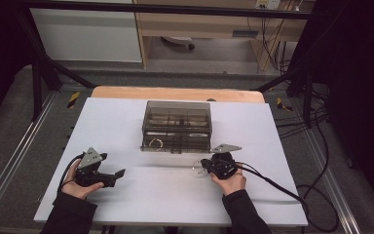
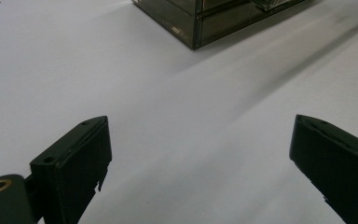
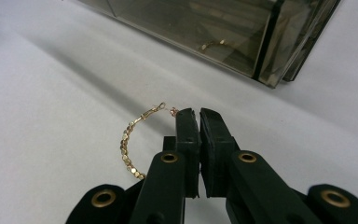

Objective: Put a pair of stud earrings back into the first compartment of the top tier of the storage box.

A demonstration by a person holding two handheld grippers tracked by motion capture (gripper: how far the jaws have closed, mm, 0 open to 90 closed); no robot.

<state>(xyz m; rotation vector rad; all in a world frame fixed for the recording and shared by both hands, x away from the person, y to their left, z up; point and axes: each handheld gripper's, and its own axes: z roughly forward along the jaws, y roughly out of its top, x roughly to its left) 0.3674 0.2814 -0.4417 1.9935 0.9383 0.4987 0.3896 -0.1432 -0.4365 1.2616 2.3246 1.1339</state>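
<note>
A gold beaded bracelet [image 3: 128, 149] lies in a loop on the white table cover [image 1: 126, 122], just left of my right gripper [image 3: 199, 114]. Its clasp end meets the tips of the jaws, which are shut on the chain. From above, the bracelet [image 1: 197, 168] sits in front of the right gripper [image 1: 205, 165], close to a smoky clear drawer box [image 1: 177, 124]. My left gripper [image 1: 113, 165] rests at the front left; its jaws stand wide open, nothing between them [image 2: 200, 154]. Another gold piece [image 3: 214, 44] shows inside the box [image 3: 205, 28].
The box's lowest drawer [image 1: 175, 144] sticks out a little towards me and holds a gold ring-shaped piece [image 1: 156, 142]. The box corner [image 2: 214, 21] lies ahead of the left gripper. Cables [image 1: 282, 187] trail off to the right. A metal frame surrounds the table.
</note>
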